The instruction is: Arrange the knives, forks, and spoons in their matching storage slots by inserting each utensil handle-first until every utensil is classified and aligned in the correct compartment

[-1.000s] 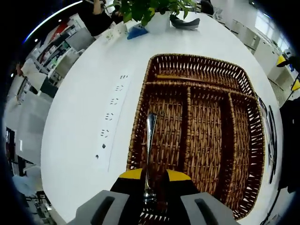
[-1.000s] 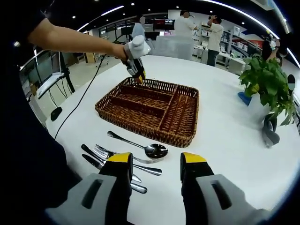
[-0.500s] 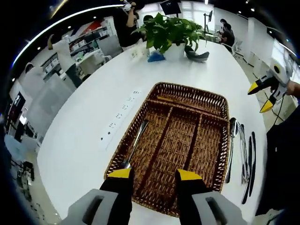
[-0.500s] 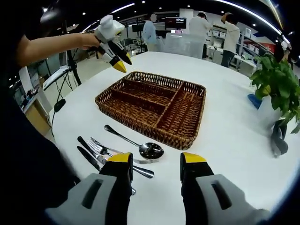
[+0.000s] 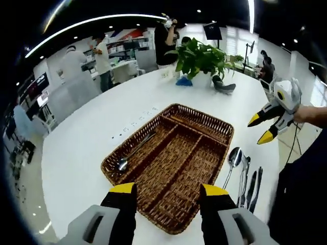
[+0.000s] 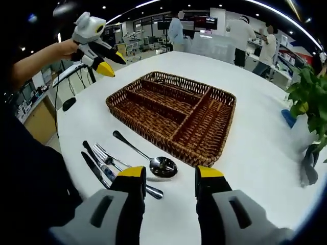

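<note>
A brown wicker basket [image 5: 223, 131] with long slots stands mid-table. One silver spoon [image 5: 134, 151] lies in its outer left slot. My left gripper [image 5: 166, 196] hovers open above the basket's near end, holding nothing, and in the right gripper view the left gripper [image 6: 97, 48] hangs past the basket's [image 6: 195, 157] far left corner. Beside the basket on the table lie a spoon [image 6: 153, 162], forks [image 6: 108, 157] and knives [image 6: 96, 168]. My right gripper [image 6: 170, 184] stands open just above the spoon's bowl. In the left gripper view the right gripper [image 5: 270, 121] hangs above those loose utensils [image 5: 245, 173].
A potted plant [image 5: 202, 56] and a dark object [image 5: 224, 86] stand at the far end of the round white table [image 5: 87, 132]. A row of sockets [image 5: 135, 125] is set into the top beside the basket. People stand in the background.
The left gripper let go of the spoon, which now lies in the outer slot, and drew back and upward. The right gripper has edged closer to the loose spoon.
</note>
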{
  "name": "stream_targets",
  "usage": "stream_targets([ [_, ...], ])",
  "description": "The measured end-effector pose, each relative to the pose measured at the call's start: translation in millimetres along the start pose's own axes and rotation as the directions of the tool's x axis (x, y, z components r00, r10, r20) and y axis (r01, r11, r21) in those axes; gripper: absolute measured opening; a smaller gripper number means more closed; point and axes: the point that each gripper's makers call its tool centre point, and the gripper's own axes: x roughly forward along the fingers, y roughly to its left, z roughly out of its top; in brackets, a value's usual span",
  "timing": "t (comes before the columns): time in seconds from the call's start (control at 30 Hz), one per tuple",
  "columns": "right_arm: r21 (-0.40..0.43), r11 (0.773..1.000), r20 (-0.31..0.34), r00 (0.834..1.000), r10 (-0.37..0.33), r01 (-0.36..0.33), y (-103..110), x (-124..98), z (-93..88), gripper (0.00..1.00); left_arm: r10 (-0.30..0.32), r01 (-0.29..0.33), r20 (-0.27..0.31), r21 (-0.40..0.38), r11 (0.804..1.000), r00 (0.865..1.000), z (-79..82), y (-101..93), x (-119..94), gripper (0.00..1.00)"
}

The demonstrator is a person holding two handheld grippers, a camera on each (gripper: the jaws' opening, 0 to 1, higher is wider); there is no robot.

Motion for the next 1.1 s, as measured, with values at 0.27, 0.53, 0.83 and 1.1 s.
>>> stream_targets([
  [0.27, -0.008, 1.0, -0.029, 0.999, 0.015, -0.015, -3, 9, -8.9, 0.35, 0.027, -0.023, 0.032, -0.111, 0.994, 0.999, -34.8, -28.6, -17, 0.61],
  [0.53, 0.035, 0.999, -0.033, 0.999, 0.033, -0.032, -10, 21, -15.2, 0.29, -0.003, 0.032, 0.127, -0.231, 0.972, 0.992, -56.8, -68.6, -14, 0.69],
  [0.83, 0.133, 0.989, -0.03, 0.997, 0.072, -0.068, -12, 36, -24.3, 0.18, 0.012, 0.04, 0.161, -0.317, 0.948, 0.987, -74.5, -96.6, -14, 0.81],
  [1.1, 0.263, 0.961, -0.015, 0.995, 0.099, -0.091, -13, 50, -30.4, 0.11, 0.036, 0.016, 0.165, -0.302, 0.953, 0.986, -84.4, -105.0, -18, 0.92],
])
